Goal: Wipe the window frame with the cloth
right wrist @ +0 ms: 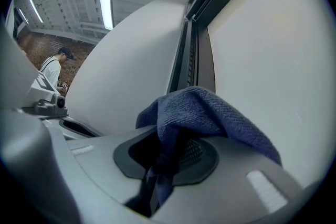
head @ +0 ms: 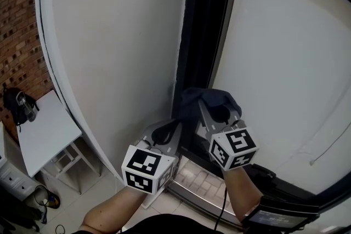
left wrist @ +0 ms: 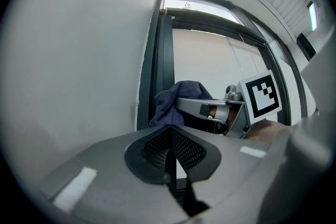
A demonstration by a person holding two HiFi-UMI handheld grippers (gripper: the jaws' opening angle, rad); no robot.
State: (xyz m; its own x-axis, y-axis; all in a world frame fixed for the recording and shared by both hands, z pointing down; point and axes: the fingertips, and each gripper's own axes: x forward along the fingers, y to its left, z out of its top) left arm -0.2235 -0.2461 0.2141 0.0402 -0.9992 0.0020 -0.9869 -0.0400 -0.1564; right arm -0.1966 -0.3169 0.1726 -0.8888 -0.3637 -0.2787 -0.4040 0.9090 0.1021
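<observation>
right claw: clamped on our cloth
left claw: closed, empty
risk: if we scrub the window frame hard, cloth might slip out

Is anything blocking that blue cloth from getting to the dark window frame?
Nothing visible does. The cloth, clamped in the right hand-held gripper, sits right at the window frame; the left hand-held gripper, shut and empty, is off to the side.

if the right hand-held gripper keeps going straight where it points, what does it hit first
Shut on the blue cloth, the right hand-held gripper points at the dark window frame, so the cloth would likely press onto that frame first; whether they already touch is unclear.
</observation>
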